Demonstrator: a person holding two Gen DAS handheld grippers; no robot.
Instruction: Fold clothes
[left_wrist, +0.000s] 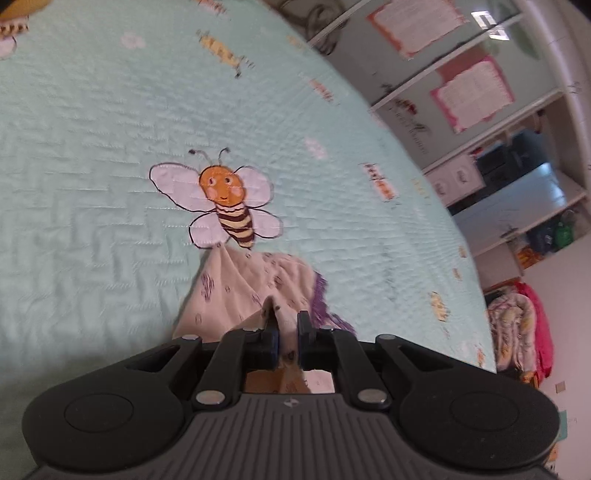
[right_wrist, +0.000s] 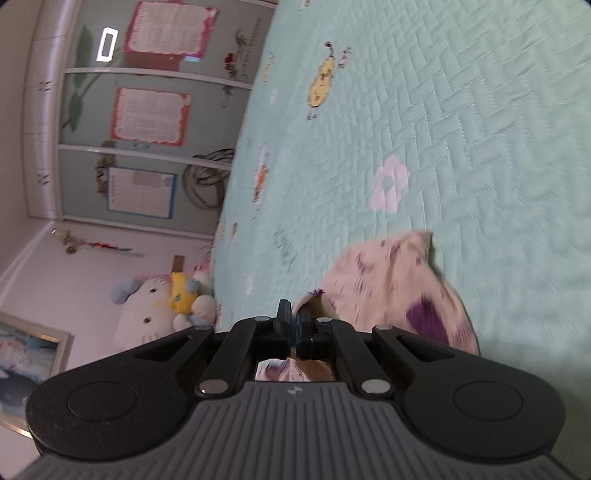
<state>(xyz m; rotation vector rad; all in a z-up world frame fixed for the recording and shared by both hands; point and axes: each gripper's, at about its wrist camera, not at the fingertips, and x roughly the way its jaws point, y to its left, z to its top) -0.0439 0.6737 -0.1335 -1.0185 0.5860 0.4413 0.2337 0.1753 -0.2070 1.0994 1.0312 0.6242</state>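
Observation:
A cream garment (left_wrist: 255, 284) with small purple prints and a purple patch hangs over the mint quilted bed (left_wrist: 92, 147). My left gripper (left_wrist: 287, 325) is shut on a bunched edge of it, the cloth pinched between the two fingers. In the right wrist view the same garment (right_wrist: 391, 284) trails to the right above the bed (right_wrist: 480, 110). My right gripper (right_wrist: 293, 317) is shut on another edge of it. The cloth stretches between both grippers; its lower part is hidden behind the gripper bodies.
A bee picture (left_wrist: 225, 199) is stitched into the quilt just beyond the garment. A wardrobe with posters (right_wrist: 147, 114) stands past the bed edge. A plush cat toy (right_wrist: 159, 306) sits on the floor. A pile of clothes (left_wrist: 521, 328) lies by the shelves.

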